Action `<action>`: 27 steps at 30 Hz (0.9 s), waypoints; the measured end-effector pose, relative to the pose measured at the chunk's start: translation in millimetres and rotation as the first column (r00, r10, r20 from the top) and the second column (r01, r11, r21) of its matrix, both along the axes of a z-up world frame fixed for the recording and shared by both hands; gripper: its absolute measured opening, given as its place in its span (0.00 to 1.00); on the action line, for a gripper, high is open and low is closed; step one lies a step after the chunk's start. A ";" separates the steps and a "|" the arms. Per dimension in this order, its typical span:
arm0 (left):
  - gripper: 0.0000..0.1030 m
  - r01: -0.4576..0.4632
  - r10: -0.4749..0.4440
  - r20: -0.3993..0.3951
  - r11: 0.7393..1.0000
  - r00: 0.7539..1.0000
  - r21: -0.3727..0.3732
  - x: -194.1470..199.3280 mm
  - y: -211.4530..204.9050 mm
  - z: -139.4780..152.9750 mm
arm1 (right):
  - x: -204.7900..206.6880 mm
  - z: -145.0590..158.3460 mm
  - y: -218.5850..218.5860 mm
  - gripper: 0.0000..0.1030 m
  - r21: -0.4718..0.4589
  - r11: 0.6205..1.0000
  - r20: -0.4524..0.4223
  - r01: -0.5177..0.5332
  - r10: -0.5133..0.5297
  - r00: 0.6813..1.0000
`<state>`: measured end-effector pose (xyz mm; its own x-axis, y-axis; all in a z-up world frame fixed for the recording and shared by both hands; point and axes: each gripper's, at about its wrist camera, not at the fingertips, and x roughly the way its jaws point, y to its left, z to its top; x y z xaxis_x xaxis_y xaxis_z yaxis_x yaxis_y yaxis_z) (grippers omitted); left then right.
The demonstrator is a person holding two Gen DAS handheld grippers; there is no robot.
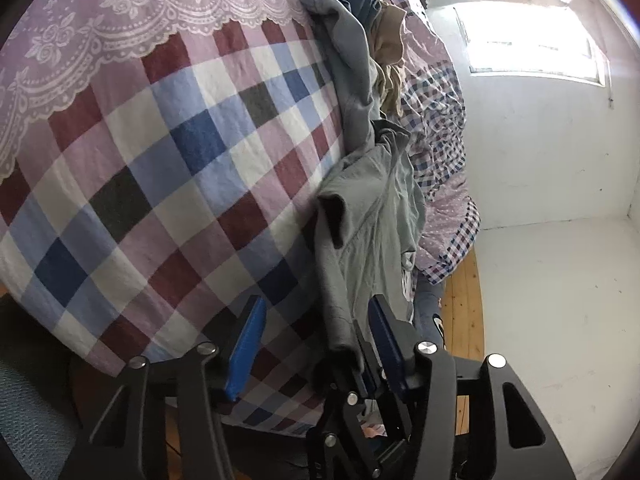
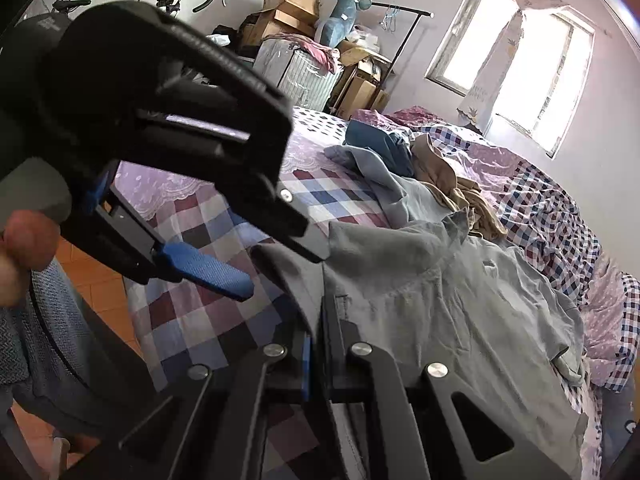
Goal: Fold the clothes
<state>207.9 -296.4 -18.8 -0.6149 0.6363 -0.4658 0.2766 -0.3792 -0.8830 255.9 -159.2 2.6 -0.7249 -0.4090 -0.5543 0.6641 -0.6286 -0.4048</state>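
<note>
A grey-green shirt (image 1: 368, 220) (image 2: 440, 300) lies crumpled on the checked bed sheet (image 1: 160, 160) (image 2: 208, 320), near the bed's edge. My right gripper (image 2: 318, 312) is shut on the shirt's near edge; in the left wrist view it (image 1: 356, 360) shows as a black mechanism pinching that hem. My left gripper (image 1: 316, 304) (image 2: 282, 274) stands open around the same edge. Its blue pads (image 1: 248, 344) sit apart, the cloth close to the right one and clear of the left.
Further up the bed lies a pile: a blue-grey garment (image 2: 384, 184), a tan one (image 2: 448, 188) and a teal one (image 2: 376, 140). A small-check quilt (image 2: 540, 208) is bunched towards the window (image 2: 512, 60). Boxes and a suitcase (image 2: 300, 68) stand behind. Wooden floor (image 1: 464, 312) runs beside the bed.
</note>
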 end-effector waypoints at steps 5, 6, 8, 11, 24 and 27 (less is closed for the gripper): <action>0.24 0.001 -0.001 0.015 1.000 1.000 -0.014 0.9 0.4 -2.4 | -0.7 -1.5 -0.7 0.03 0.007 1.000 0.000 -0.002 0.002 1.000; 0.22 0.003 -0.003 0.018 1.000 1.000 -0.016 1.2 0.7 -3.1 | -0.7 -1.8 -0.9 0.03 0.008 1.000 -0.001 -0.001 0.001 1.000; 0.06 0.000 0.000 0.015 1.000 1.000 -0.011 2.5 1.4 -4.1 | -1.4 -2.6 -1.3 0.03 0.012 1.000 0.000 0.002 -0.002 1.000; 0.04 -0.010 0.010 -0.001 1.000 1.000 -0.016 8.3 -3.1 -2.6 | -1.0 -4.3 -1.9 0.05 0.021 1.000 -0.016 0.013 -0.013 1.000; 0.02 -0.011 0.011 -0.060 1.000 0.998 0.003 12.0 -7.4 7.8 | -3.6 -6.7 -3.1 0.47 0.048 0.996 -0.093 0.075 -0.071 0.993; 0.02 -0.009 0.011 -0.075 1.000 0.997 0.021 13.6 -9.5 8.8 | -5.5 -10.3 -6.3 0.47 0.059 0.995 -0.090 0.077 -0.072 0.993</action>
<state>221.4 -305.8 -10.0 -0.6542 0.6390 -0.4045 0.2125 -0.3580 -0.9092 250.4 -165.5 -7.7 -0.7992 -0.3185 -0.5097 0.5763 -0.6467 -0.4996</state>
